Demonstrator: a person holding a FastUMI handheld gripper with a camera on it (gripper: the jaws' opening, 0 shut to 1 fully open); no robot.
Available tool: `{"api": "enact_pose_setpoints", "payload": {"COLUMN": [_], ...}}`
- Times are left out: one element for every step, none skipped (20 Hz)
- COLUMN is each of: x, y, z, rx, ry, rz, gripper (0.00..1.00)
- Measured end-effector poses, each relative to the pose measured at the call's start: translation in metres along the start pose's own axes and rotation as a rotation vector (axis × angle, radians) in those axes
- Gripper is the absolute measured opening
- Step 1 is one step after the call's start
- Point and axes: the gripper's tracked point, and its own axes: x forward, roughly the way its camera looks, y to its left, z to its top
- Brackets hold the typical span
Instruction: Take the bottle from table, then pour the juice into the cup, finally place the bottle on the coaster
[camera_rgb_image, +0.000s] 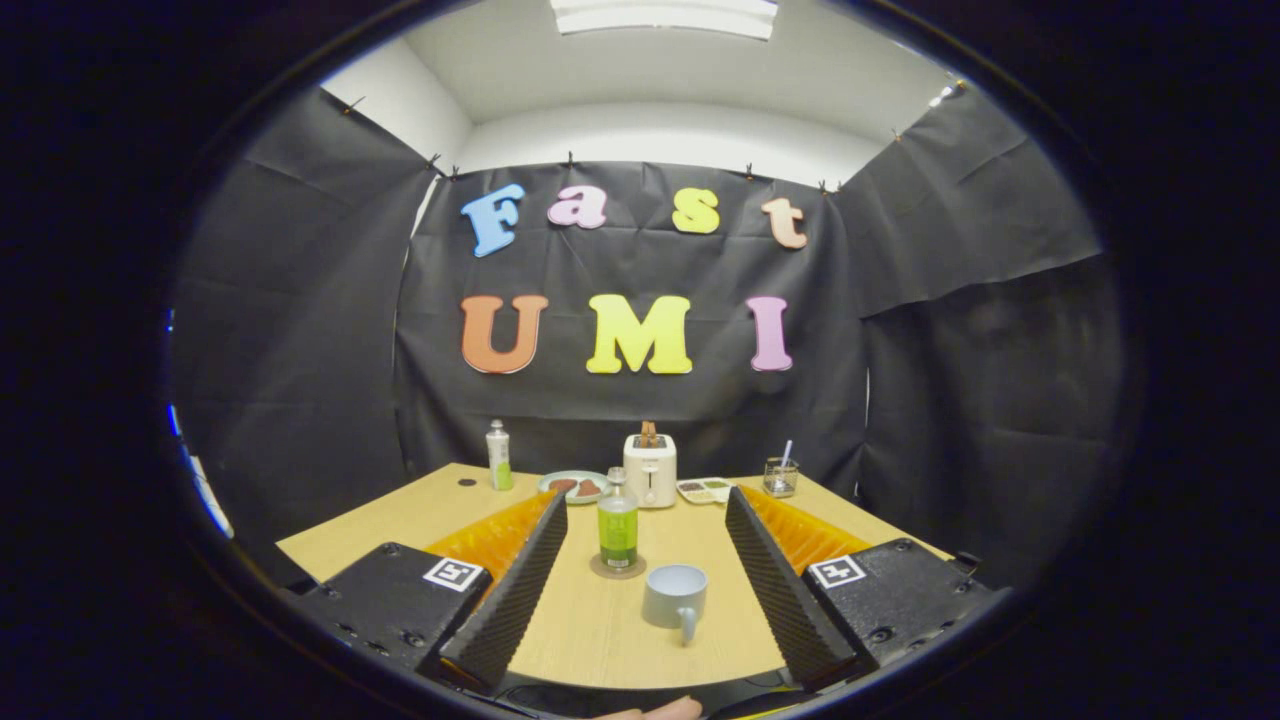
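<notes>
While the clear glass bottle of green juice stands upright on the round brown coaster (grey mug beside), the jaws stand wide, holding nothing.

table matt light wood; bottle clear glossy; cup smooth matt; fingers ribbed.

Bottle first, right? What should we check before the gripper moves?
1. Gripper open, wide enough for the bottle: ok.
2. Bottle upright, just ahead between the fingers: ok.
3. Bottle stands on the coaster, green juice inside: ok.
4. Cup upright, mouth open, beside the bottle and nearer the gripper: ok.
5. Cup close to the approach path, might get bumped: cannot tell.
6. Bottle cap off for pouring: cannot tell.
</notes>
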Motion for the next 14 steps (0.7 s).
{"api": "enact_pose_setpoints", "payload": {"x": [-0.001, -0.001, -0.001, -0.001, 0.000, 0.001, 0.001, 0.002, 0.002, 0.003, 0.003, 0.004, 0.003, 0.003], "y": [-0.001, -0.004, -0.004, 0.003, 0.012, 0.017, 0.020, 0.021, 0.021, 0.022, 0.022, 0.022, 0.021, 0.017], "z": [0.001, -0.003, -0.006, -0.004, -0.001, -0.003, -0.004, -0.005, -0.006, -0.008, -0.010, -0.014, -0.014, -0.014], "rx": [-0.002, -0.003, -0.005, -0.001, 0.003, 0.007, 0.006, 0.001, -0.004, -0.002, 0.000, -0.001, -0.006, -0.014], "ry": [-0.003, 0.007, 0.019, 0.021, 0.018, 0.020, 0.025, 0.030, 0.032, 0.034, 0.042, 0.053, 0.061, 0.063], "rz": [-0.005, -0.025, -0.036, -0.027, -0.001, 0.015, 0.024, 0.028, 0.029, 0.029, 0.035, 0.038, 0.036, 0.030], "gripper": [1.00, 1.00, 1.00, 1.00, 1.00, 1.00, 1.00, 1.00, 1.00, 1.00, 1.00, 1.00, 1.00, 1.00]}}
